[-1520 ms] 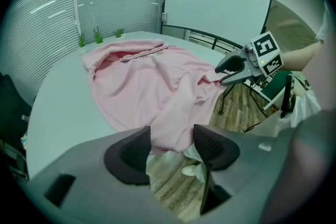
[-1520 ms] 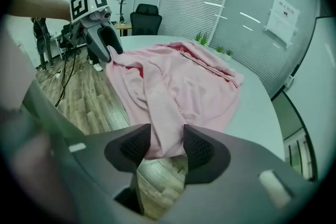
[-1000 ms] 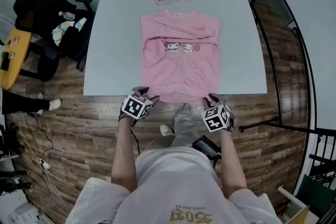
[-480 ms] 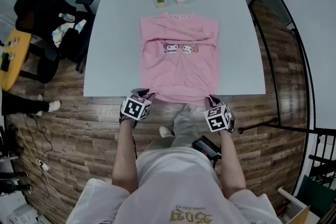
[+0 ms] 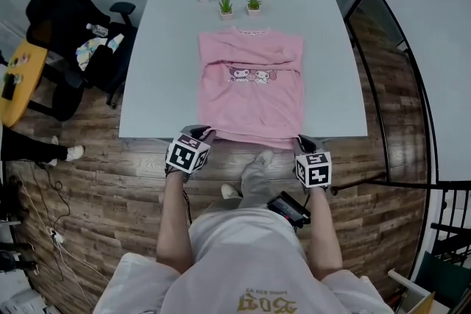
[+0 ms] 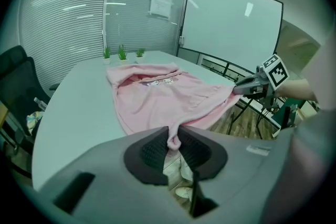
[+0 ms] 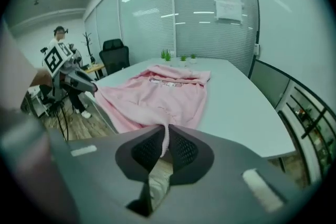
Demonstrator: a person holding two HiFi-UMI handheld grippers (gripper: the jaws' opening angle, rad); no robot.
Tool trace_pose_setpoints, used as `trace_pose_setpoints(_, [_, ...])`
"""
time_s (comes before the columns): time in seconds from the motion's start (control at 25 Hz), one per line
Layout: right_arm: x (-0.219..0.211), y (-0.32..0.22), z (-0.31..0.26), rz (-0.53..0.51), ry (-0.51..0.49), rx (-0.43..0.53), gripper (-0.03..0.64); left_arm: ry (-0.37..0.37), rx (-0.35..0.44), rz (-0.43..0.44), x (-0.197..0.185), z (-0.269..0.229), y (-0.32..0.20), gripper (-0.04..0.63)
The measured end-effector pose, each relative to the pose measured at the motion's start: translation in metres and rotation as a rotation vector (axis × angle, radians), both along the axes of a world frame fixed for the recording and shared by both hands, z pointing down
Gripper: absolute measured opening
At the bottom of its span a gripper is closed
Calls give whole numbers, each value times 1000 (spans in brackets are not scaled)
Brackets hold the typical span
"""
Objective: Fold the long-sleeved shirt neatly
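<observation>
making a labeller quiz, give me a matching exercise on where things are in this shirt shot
Things:
1 shirt
2 plants
3 left gripper
4 chair

Places:
a beside the table's left side
b spread on the table
c at the table's far edge
d shut on the shirt's near left corner

Pairs: 1-b, 2-c, 3-d, 4-a

Both grippers' jaws have just been closing, with pink cloth between them; the right gripper pinches the near right corner.
</observation>
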State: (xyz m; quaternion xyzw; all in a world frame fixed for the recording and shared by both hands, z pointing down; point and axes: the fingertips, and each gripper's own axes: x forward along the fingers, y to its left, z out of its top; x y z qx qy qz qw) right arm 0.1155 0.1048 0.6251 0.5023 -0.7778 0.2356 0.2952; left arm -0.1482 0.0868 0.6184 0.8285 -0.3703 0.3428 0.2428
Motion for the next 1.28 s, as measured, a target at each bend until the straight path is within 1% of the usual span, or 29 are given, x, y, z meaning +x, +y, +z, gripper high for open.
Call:
trace_pose_setpoints(0.08, [1, -3, -15, 38, -72, 32, 27, 19, 16, 2, -1, -12, -1, 57])
trace_pose_setpoints(0.2, [4, -6, -36, 60, -119, 68, 26, 48, 41, 5, -4, -30, 0, 57])
trace_pose_setpoints(0.48, [8, -7, -79, 62, -146, 153, 26, 75, 116, 16, -5, -67, 6, 57])
trace_pose_setpoints(0.72, [7, -1, -111, 57, -180, 202, 26, 126, 145, 19, -10, -94, 15, 57])
trace_pose_setpoints(0.92, [-2, 11, -136, 51, -220, 227, 26, 194, 180, 12, -20, -116, 23, 57])
trace_pose_setpoints(1.08, [-6, 13, -153, 39, -219, 250, 26, 196, 207, 18, -26, -130, 26, 57])
trace_pose_setpoints(1.28, [-12, 10, -159, 45, -217, 259, 26, 190, 225, 33, -29, -135, 25, 54])
